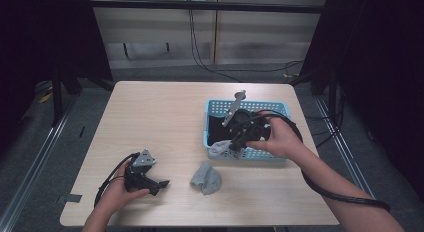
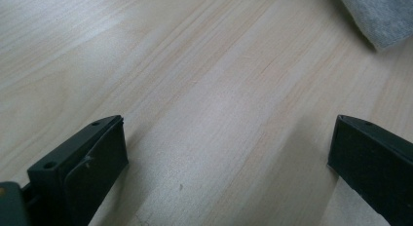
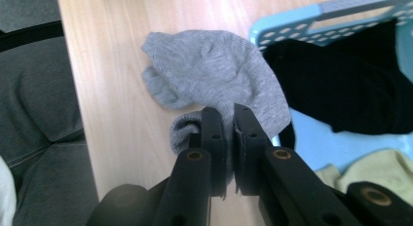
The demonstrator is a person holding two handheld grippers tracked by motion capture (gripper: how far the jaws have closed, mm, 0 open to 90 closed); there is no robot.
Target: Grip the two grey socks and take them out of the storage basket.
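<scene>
Item one: the tabletop (image 1: 165,117), pale wood grain, which we see from the high view with a person's forearms entering from the near edge.

Item two: the left hand-held gripper (image 1: 161,184), held low at the near left of the tabletop with its cable looping beside the hand. In the left gripper view we find its two black jaws standing wide apart with bare wood between them and nothing gripped.

Item three: a grey sock (image 1: 205,178), lying crumpled on the tabletop between the left hand-held gripper and the basket, touching neither. We see a corner of it (image 2: 377,16) at the top right of the left gripper view.

Item four: the light blue basket (image 1: 250,106), of perforated plastic, on the right half of the tabletop. We note a dark garment (image 3: 350,84) inside it and a pale yellowish cloth (image 3: 370,172) beside that.

Item five: the right hand-held gripper (image 1: 232,146), held over the near left corner of the basket. In the right gripper view we see its jaws drawn close together on a second grey sock (image 3: 219,70), pinching its fabric; this sock hangs at the basket's rim, partly over the tabletop.
</scene>
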